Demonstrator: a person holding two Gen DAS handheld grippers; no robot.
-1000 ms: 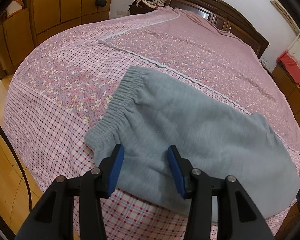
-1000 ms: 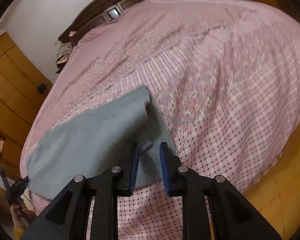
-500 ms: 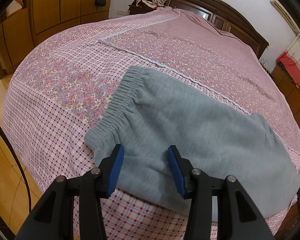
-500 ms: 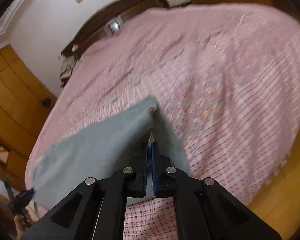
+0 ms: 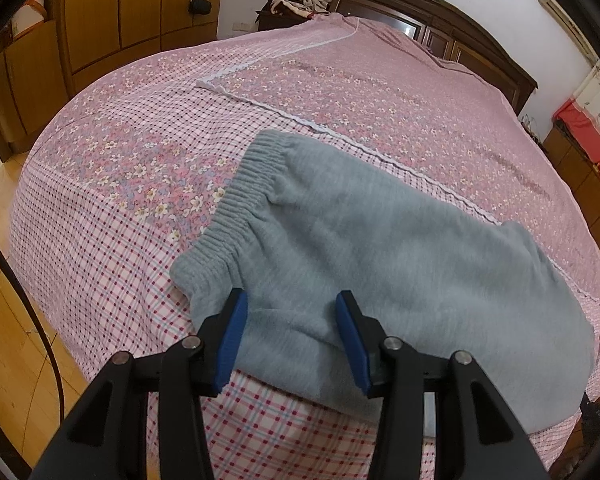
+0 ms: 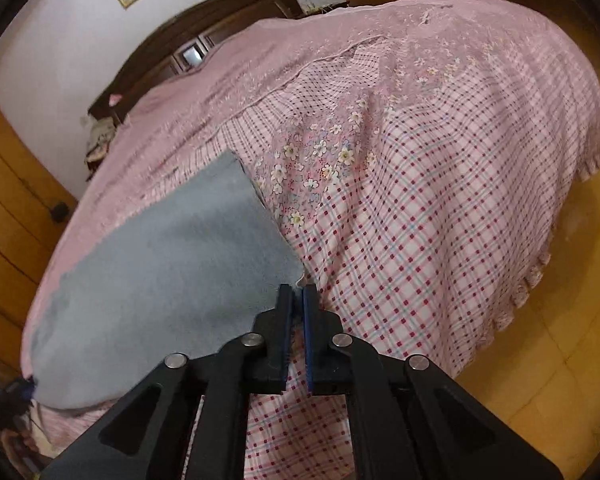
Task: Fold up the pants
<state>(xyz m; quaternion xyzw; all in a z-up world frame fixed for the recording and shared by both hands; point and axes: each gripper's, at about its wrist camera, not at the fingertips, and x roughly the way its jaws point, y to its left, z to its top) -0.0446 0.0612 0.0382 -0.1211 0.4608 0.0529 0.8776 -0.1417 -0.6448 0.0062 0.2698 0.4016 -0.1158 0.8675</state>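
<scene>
Grey fleece pants [image 5: 380,264] lie folded lengthwise on the pink bedspread [image 5: 340,92], elastic waistband [image 5: 240,208] towards the left. My left gripper [image 5: 290,312] is open, its blue pads either side of the near edge of the pants close to the waistband, holding nothing. In the right wrist view the pants [image 6: 168,268] stretch away to the left. My right gripper [image 6: 299,292] is shut on the near corner of the leg end, at the bed's front edge.
The bed has a dark wooden headboard [image 5: 440,12] with clothes piled by it. Wooden wardrobes [image 5: 100,16] stand to the left. Wooden floor [image 6: 540,360] surrounds the bed. A black cable [image 5: 16,292] hangs at the left.
My right gripper closed on the corner of the pant leg end and drew it towards the bed's near edge. My left gripper stayed open and barely moved.
</scene>
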